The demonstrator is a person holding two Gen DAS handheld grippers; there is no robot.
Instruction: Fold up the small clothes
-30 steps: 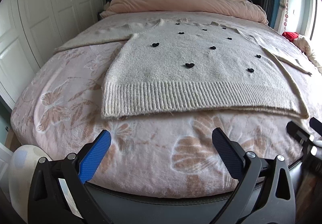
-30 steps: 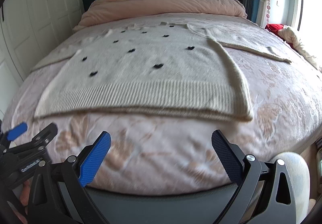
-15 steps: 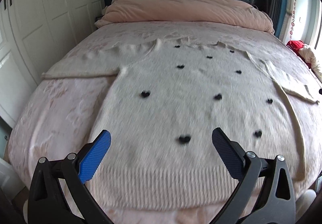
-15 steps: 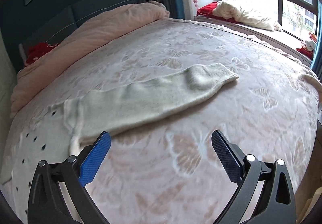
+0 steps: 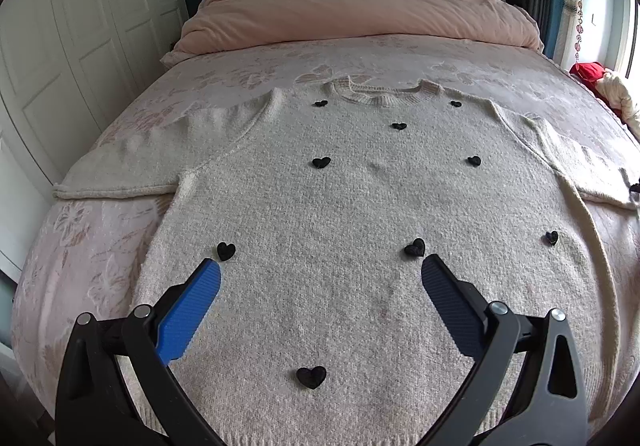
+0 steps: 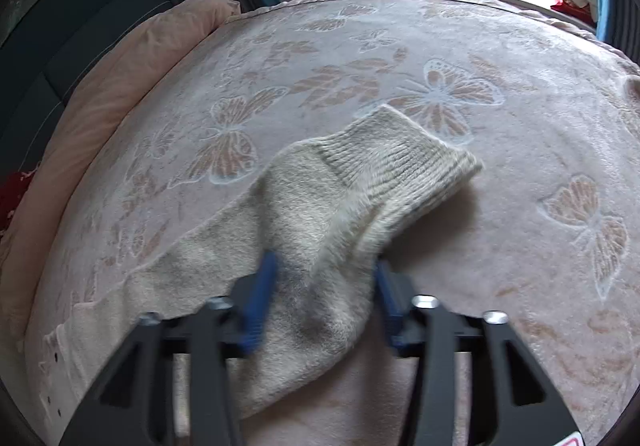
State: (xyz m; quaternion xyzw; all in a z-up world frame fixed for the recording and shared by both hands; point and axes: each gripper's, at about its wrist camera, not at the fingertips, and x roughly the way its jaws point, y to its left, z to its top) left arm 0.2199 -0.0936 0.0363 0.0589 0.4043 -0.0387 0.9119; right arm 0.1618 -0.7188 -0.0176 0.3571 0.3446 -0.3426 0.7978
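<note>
Starting the sleeve fold: the right hand-held gripper (image 6: 324, 294) pinches the sleeve (image 6: 320, 205) at frame centre; the left hand-held gripper (image 5: 320, 282) hovers wide open, empty, over the sweater (image 5: 360, 205) on the bed (image 5: 80, 246). Next, likely carry the sleeve across the body.

Bare bedspread (image 6: 500, 45) beyond the sleeve (image 6: 320, 205); duvet (image 5: 360, 13) at headboard.

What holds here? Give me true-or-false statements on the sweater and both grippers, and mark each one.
1. The sweater lies flat on the bed. True.
2. The left gripper is clamped on the collar. False: it is open above the sweater's body.
3. The right gripper straddles the sleeve. True.
4. The sweater carries red stars. False: small black hearts.
5. The sleeve cuff is ribbed. True.
</note>
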